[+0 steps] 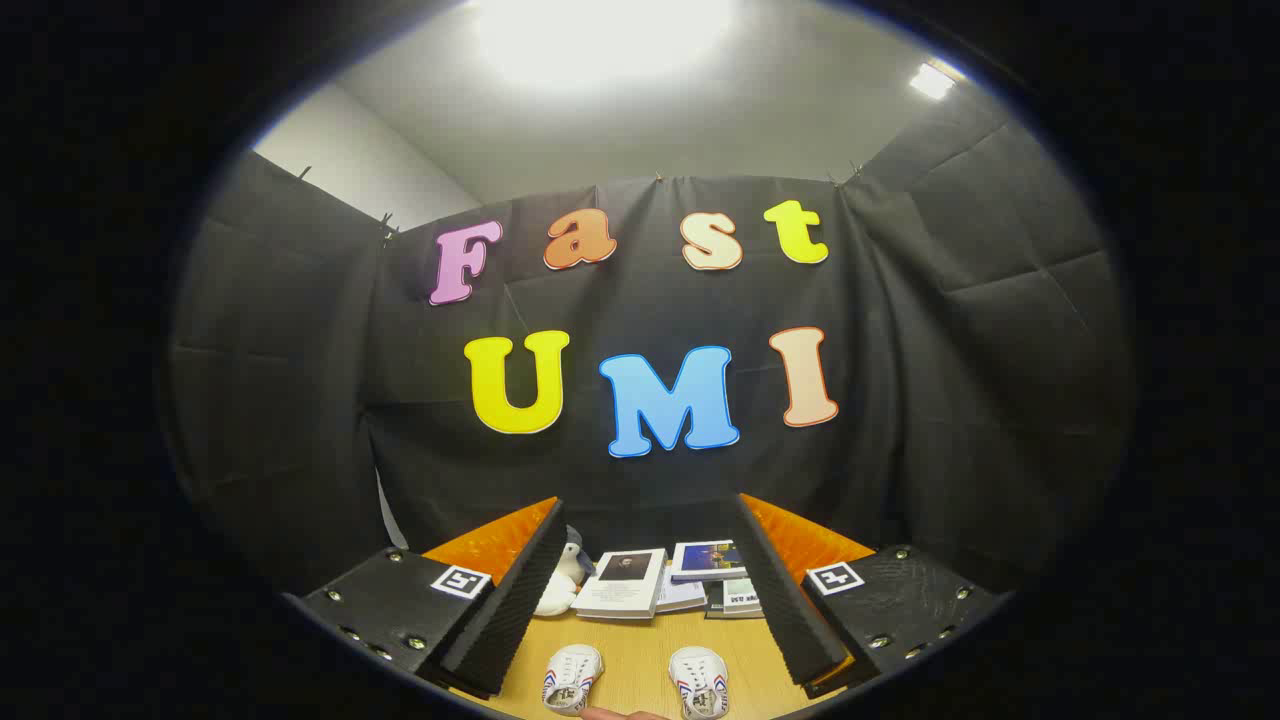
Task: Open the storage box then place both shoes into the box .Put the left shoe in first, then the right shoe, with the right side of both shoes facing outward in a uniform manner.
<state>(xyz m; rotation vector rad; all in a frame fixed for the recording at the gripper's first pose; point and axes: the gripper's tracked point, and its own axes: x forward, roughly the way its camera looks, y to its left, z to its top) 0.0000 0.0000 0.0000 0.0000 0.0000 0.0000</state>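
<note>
- The tongs (640,590), two black fingers lined with ribbed foam on orange backing, stand spread wide apart and pinch nothing; they hang above the light wooden table (640,655).
- Two small white shoes with red and blue side stripes lie on the table between the fingers, at the near edge, toes pointing away.
- The left white shoe (572,678) sits closer to the left finger (505,610); the right white shoe (698,682) sits closer to the right finger (780,600). The two are apart, with bare table between them.
- A fingertip of a person (610,713) shows at the very near edge, between the two shoes.
- Farther along the table, beyond the shoes, lies a loose group of books: a white book with a dark cover picture (625,582), a book with a blue cover (706,560) to its right, and others partly under them.
- A small white soft toy (562,585) sits just left of the books, partly hidden by the left finger.
</note>
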